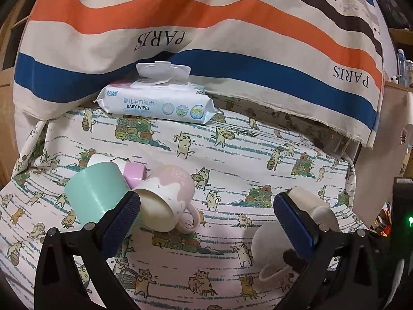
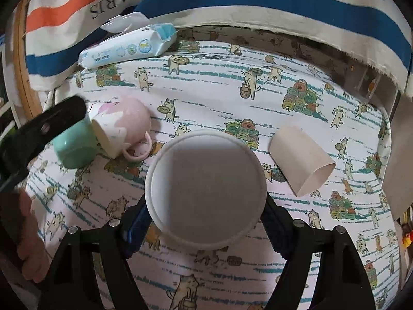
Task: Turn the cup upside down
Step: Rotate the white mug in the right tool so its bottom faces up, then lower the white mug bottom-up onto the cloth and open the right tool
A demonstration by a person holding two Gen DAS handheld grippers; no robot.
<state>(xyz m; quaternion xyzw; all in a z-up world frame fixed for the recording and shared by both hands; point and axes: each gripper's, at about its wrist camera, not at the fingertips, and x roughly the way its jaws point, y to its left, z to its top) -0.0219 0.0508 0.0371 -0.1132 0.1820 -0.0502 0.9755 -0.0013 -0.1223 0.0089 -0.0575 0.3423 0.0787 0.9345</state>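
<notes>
My right gripper point(image 2: 206, 217) is shut on a white cup point(image 2: 206, 191), whose flat round base faces the camera; the same cup shows in the left wrist view point(image 1: 268, 248) with its handle low. My left gripper point(image 1: 206, 222) is open and empty above the cat-print cloth point(image 1: 206, 160). A pink mug point(image 1: 165, 196) lies on its side just past the left finger, also in the right wrist view point(image 2: 124, 129). A mint cup point(image 1: 95, 191) lies beside it. A beige handleless cup point(image 2: 299, 160) lies on its side at the right.
A pack of baby wipes point(image 1: 157, 103) with its lid open sits at the back against a striped "PARIS" cloth point(image 1: 206, 25). A small pink-and-white cup point(image 1: 129, 170) lies behind the mint cup. The left gripper's arm point(image 2: 38, 134) crosses the right wrist view.
</notes>
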